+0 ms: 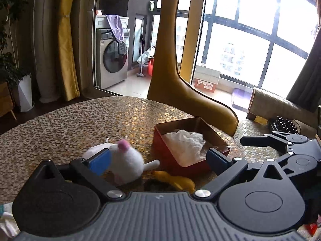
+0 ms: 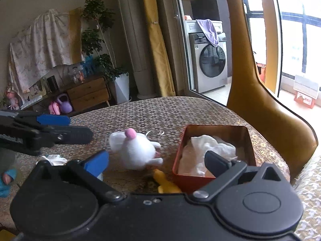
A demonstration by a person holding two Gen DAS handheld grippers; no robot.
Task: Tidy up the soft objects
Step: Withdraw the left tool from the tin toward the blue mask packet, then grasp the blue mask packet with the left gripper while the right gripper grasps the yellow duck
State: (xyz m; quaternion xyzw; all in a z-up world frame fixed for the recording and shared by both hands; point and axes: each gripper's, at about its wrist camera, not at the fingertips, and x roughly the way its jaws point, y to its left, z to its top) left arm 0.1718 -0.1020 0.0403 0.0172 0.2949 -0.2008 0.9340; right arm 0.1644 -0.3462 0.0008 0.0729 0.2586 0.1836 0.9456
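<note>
Now both grippers spread wide, nothing held, above the patterned round tabletop (image 2: 152, 110).
Left gripper (image 1: 158, 158) and right gripper (image 2: 156, 161) empty; white plush mouse with pink nose (image 2: 138, 148) lies just left of red rectangular tin (image 2: 187, 180) holding crumpled white cloth (image 2: 202, 150); yellow soft toy (image 2: 166, 182) near tin's front corner.

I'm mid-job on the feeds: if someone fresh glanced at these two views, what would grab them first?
Probably the fluffy white plush mouse with a pink nose, lying on the woven table left of the red rectangular tin, which holds a crumpled white cloth. Next, the tall mustard-yellow giraffe-shaped figure rising behind the tin. Both the left gripper and right gripper are open and empty.
</note>
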